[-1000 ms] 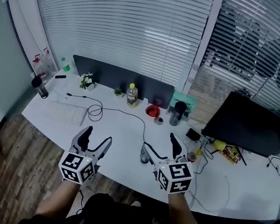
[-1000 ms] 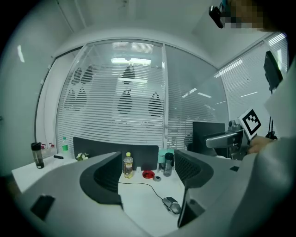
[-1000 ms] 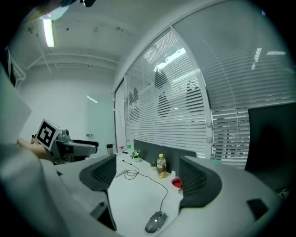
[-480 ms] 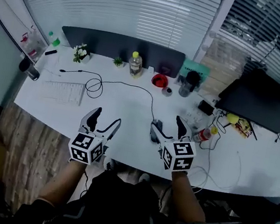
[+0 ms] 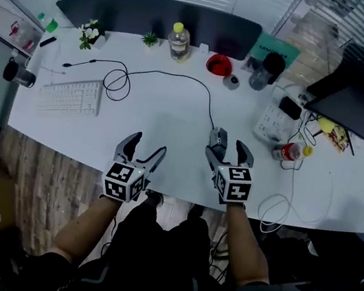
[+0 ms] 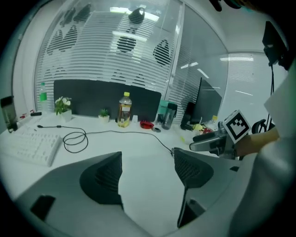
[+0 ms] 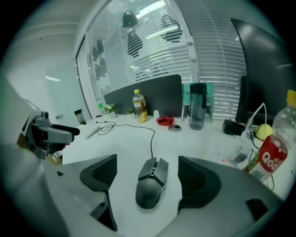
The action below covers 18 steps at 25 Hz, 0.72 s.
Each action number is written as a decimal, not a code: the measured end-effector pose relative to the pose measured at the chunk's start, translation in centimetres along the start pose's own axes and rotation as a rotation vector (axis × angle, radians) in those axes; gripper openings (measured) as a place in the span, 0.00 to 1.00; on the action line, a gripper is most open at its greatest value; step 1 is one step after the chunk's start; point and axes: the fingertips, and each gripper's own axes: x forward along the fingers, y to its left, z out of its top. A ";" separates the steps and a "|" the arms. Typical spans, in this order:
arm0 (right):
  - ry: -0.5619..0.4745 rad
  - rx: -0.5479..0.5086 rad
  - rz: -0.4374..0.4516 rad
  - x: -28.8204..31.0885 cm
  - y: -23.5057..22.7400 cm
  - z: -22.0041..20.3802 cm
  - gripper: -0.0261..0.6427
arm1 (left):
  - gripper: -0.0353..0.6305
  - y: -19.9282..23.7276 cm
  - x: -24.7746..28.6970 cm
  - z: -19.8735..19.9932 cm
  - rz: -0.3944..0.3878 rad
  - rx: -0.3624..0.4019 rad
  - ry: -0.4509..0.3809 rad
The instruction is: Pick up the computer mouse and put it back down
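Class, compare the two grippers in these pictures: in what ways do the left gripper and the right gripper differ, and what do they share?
The right gripper has the computer mouse between its jaws, with a gap on each side; the left gripper has only bare desk between its jaws. In the head view the left gripper sits at the desk's near edge, while the right gripper reaches further in. Shared: both are open and grip nothing.

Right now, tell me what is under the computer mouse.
The mouse rests on the white desk, between the right gripper's open fingers, neither touching it. The desk patch beneath is covered; nothing else shows there.
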 end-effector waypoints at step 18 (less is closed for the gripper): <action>0.141 -0.046 -0.118 6.0 -1.5 -6.0 0.56 | 0.58 1.4 4.2 -6.1 -0.008 -0.004 0.118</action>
